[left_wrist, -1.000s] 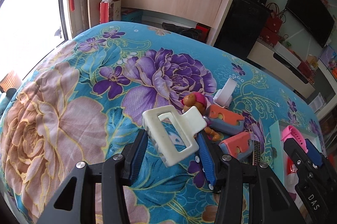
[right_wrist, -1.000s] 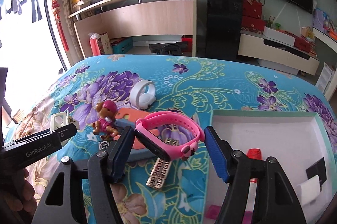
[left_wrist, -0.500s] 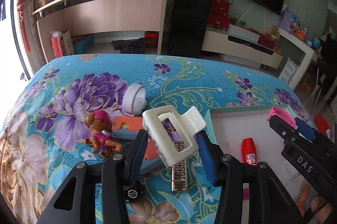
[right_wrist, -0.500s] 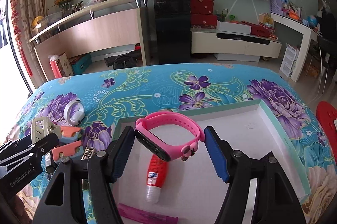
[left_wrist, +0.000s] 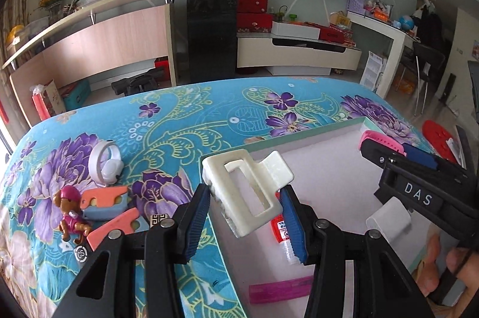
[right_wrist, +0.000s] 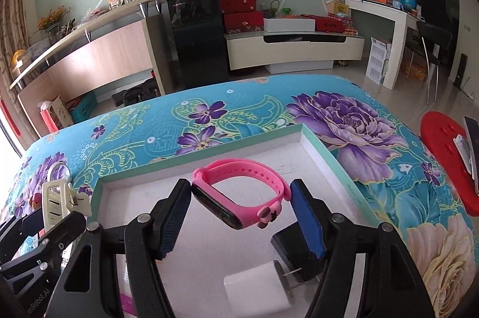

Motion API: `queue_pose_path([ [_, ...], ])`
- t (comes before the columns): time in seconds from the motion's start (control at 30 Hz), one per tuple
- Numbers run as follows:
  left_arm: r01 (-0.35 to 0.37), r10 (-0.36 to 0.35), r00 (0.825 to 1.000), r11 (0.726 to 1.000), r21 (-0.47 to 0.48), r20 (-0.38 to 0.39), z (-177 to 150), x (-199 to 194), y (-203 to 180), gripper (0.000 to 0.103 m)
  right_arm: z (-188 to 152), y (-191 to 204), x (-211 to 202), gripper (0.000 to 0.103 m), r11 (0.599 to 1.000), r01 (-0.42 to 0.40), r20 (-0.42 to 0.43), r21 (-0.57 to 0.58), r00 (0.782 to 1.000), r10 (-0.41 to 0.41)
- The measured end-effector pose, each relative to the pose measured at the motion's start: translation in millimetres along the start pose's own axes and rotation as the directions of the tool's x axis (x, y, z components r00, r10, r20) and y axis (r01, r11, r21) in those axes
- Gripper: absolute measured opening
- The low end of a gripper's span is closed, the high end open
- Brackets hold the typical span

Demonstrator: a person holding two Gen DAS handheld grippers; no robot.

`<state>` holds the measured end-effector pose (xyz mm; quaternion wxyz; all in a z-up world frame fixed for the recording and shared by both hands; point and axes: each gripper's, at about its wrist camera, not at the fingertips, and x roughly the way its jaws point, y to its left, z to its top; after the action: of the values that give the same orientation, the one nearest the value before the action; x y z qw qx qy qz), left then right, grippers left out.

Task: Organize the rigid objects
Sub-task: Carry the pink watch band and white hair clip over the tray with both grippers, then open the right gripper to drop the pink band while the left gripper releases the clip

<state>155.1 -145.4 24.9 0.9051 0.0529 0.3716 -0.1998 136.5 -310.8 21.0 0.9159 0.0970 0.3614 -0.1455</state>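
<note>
My left gripper [left_wrist: 244, 207] is shut on a white hair claw clip [left_wrist: 248, 192] and holds it above the left edge of the white tray [left_wrist: 329, 168]. My right gripper [right_wrist: 241, 204] is shut on a pink wristband [right_wrist: 239, 198] and holds it above the tray floor [right_wrist: 149, 198]. The clip [right_wrist: 60, 204] also shows at the left of the right wrist view, and the wristband [left_wrist: 380, 139] at the right of the left wrist view. In the tray lie a red-labelled small bottle [left_wrist: 281, 231], a pink strip [left_wrist: 278, 291], a white charger plug [right_wrist: 257, 288] and a black block [right_wrist: 287, 243].
On the floral cloth left of the tray lie a white round earphone case [left_wrist: 106, 165], a small toy figure in pink [left_wrist: 70, 213], orange and blue pieces [left_wrist: 104, 198], and a patterned black tile [left_wrist: 158, 219]. A red stool [right_wrist: 446, 162] stands off the right edge.
Both grippers have swung right, from above the loose objects on the cloth to above the tray, each still holding its object.
</note>
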Motion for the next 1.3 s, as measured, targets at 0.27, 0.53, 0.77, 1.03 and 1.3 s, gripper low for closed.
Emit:
queue_pose_path([
  [0.27, -0.012, 0.012, 1.0, 1.0, 0.017, -0.006, -2, 16, -11, 0.052, -1, -13, 4, 0.07, 0.999, -0.007, -0.017, 0.034, 1.0, 0.007],
  [0.53, -0.031, 0.03, 0.999, 0.999, -0.025, -0.039, -5, 29, -4, 0.052, -5, -6, 13, 0.07, 1.0, -0.018, -0.05, 0.006, 0.999, 0.019],
  [0.77, -0.041, 0.039, 0.997, 0.999, -0.026, -0.063, -7, 33, -6, 0.062, -9, -6, 20, 0.07, 1.0, -0.023, -0.084, 0.01, 0.996, 0.024],
  [1.03, -0.039, 0.037, 0.998, 0.999, -0.036, -0.053, -4, 28, -2, 0.068, -10, -6, 22, 0.07, 1.0, -0.018, -0.107, 0.008, 0.994, 0.019],
  [1.3, -0.055, 0.053, 0.998, 0.995, -0.085, -0.019, 1, 12, 13, 0.08, -9, 5, 18, 0.079, 0.999, -0.002, -0.098, -0.048, 0.995, -0.003],
])
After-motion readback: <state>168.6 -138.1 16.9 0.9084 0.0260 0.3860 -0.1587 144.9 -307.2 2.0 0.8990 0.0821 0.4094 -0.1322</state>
